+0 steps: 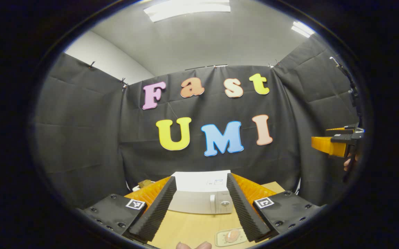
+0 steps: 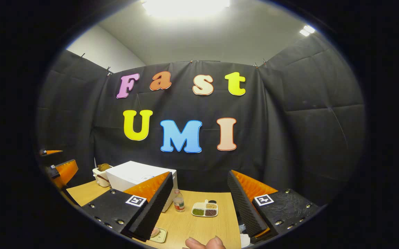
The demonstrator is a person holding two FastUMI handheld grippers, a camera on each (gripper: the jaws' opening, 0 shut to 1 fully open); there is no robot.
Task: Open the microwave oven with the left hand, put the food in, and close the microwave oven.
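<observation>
The white microwave [image 1: 199, 202] stands on the wooden table [image 1: 192, 226] straight ahead in the left gripper view, with its door shut. My left gripper [image 1: 201, 178] is held open in front of it and above the table, with nothing between its fingers. A pinkish piece of food [image 1: 233, 235] lies on a small pale plate [image 1: 222, 240] near the table's front edge. In the right gripper view the microwave [image 2: 135, 174] is to the left. My right gripper [image 2: 199, 176] is open and empty. The plate [image 2: 160, 235] peeks out beside its left finger.
A small bottle [image 2: 178, 202] and a divided dish of grains [image 2: 205, 209] sit on the table right of the microwave. A white appliance with bread [image 2: 101, 174] stands behind it at the left. Black cloth walls close in the booth. Fingertips of a hand [image 2: 206, 243] show at the bottom.
</observation>
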